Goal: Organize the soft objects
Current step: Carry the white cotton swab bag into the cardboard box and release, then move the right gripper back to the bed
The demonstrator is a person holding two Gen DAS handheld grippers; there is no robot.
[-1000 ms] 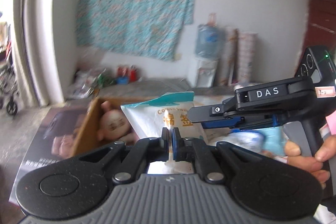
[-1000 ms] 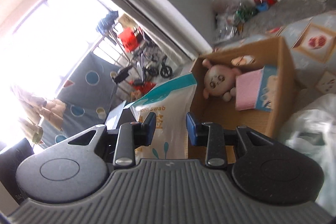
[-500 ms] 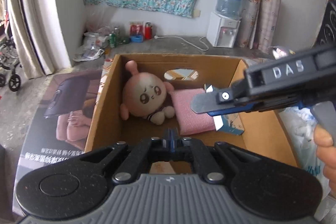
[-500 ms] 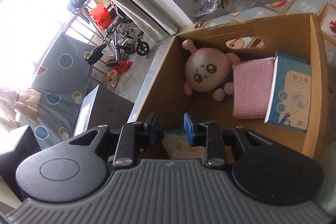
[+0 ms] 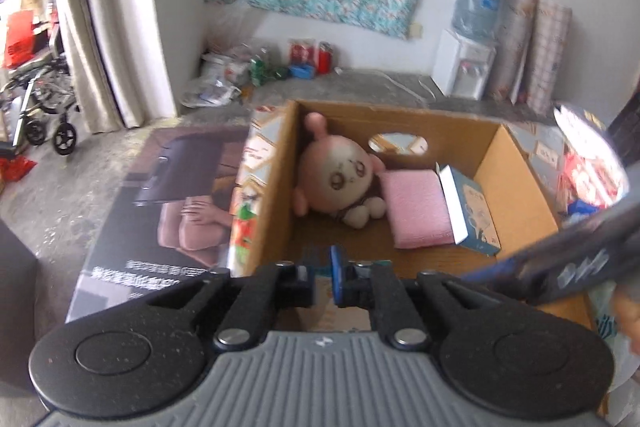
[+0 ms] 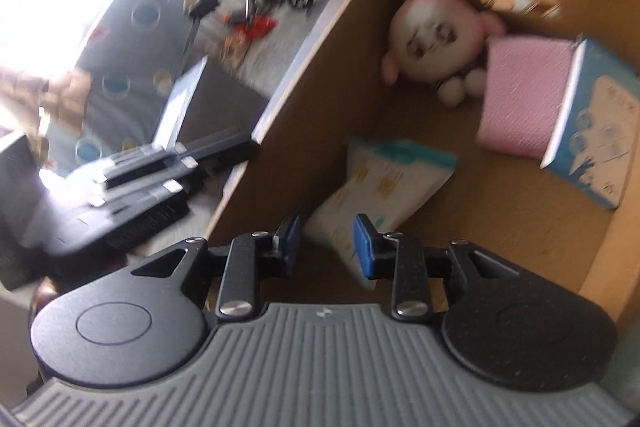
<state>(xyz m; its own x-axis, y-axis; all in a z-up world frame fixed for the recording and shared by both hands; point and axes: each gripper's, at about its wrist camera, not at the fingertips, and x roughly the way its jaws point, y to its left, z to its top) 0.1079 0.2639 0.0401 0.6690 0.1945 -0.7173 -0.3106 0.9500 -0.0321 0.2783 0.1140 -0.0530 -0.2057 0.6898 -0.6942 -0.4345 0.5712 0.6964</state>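
Floor at left: a printed poster (image 5: 168, 203) lies flat against the left wall of the cardboard box (image 5: 276, 195), with bare concrete beyond it.
Left tongs (image 5: 320, 273): low over the near left corner of the box; the jaws have just been opening and stand a little apart, with the top edge of the cotton swab pack showing in the gap, the pads not pressing on it.
Cotton swab pack (image 6: 380, 183): lies inside the box on its floor, near the left wall, tilted, with its near end between the pads of the right tongs.
Right tongs (image 6: 326, 241): jaws spread, one on each side of the pack's near end; whether the pads touch it I cannot tell, the view is blurred.
Plush doll (image 5: 340, 179): in the far left corner of the box, head against the left wall.
Pink pad (image 5: 416, 211): flat on the box floor, just right of the doll and touching it.
Blue carton (image 5: 472, 215): leans against the right edge of the pink pad.
Open room: bare box floor shows in the near right part, between the carton and the right wall.
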